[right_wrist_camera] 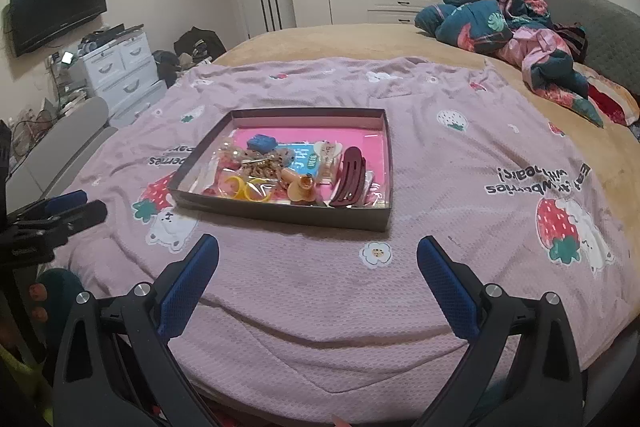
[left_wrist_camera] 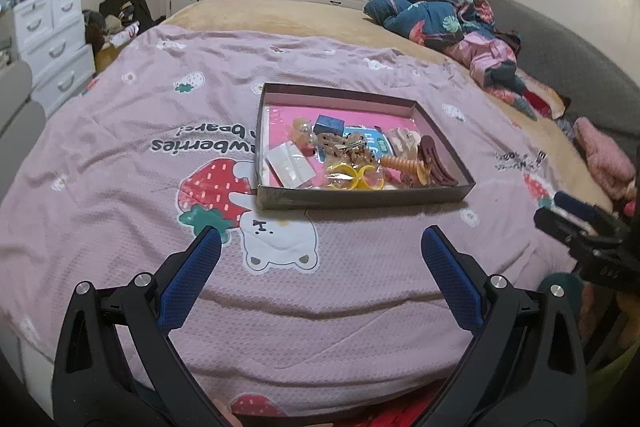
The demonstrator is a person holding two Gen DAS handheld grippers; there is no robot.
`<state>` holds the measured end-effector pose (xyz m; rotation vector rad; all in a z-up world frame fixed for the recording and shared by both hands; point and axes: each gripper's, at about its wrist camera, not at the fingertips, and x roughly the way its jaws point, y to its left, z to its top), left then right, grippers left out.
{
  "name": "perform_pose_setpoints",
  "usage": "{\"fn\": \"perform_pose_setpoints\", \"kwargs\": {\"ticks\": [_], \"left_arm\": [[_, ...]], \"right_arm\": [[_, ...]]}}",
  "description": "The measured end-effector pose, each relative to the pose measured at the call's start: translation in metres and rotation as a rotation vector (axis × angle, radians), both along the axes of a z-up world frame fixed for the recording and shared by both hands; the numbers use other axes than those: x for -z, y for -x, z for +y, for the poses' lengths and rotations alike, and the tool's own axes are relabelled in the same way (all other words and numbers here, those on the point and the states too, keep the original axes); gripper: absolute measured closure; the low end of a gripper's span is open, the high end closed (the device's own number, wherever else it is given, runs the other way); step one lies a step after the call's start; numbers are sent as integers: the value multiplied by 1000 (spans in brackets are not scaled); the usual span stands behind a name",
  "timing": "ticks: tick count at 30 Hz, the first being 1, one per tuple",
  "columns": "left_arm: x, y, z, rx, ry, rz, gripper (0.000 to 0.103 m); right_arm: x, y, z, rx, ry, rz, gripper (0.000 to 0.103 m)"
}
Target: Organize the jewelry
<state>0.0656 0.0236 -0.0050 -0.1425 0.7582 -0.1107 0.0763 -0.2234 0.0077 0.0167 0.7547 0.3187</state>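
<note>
Both my tongs hang spread wide with nothing between the blue pads: left gripper (left_wrist_camera: 320, 247) and right gripper (right_wrist_camera: 318, 255), both over bare pink strawberry-print bedspread (left_wrist_camera: 360, 287), short of the shallow grey cardboard box tray with pink lining (left_wrist_camera: 360, 197). All the jewelry I can see sits in that tray, heaped toward its near half: dark maroon plastic claw clip (right_wrist_camera: 351, 181) by the right wall, orange spiral hair clip (left_wrist_camera: 402, 165), yellow plastic rings (left_wrist_camera: 354, 181), small blue box (left_wrist_camera: 329, 125), clear plastic packet with white card (left_wrist_camera: 286, 161), leopard-print clips (left_wrist_camera: 348, 147) tangled mid-pile. Nothing lies loose on the spread in either view. That fits a pile waiting to be sorted or pieces already gathered in; I can't tell which, so I'm not committing to a pick. If I do go in: come over the near wall from above, take pieces on the heap's edge, pinch rigid bodies, not film or wire, and the tray is light card on soft bedding, so I judge it'll slide if pushed; brace it with the other tong. View differences: right wrist shows the maroon clip's full length and the tray's right wall, plus the left tong at frame left. Left wrist shows the clear packet and pearl-like beads (left_wrist_camera: 302, 125) better, plus the right tong at frame right.
</note>
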Motion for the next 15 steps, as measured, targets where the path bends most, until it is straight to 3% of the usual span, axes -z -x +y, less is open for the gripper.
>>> {"fn": "perform_pose_setpoints", "kwargs": {"ticks": [4,7,13,15], "left_arm": [[4,-15,13,-72,-37,14,9],[16,-41,45,-174,-46,70,9],[41,-101,145,-455,-134,131,9],[47,-116,168,-501,-152,128,9]], "right_arm": [[3,-15,-11,31,-7,9,4],[10,-42,-33,99,-30,31,4],[47,-138,-122,400,-5,104,4],[62,-166,-148,494,30,119,4]]}}
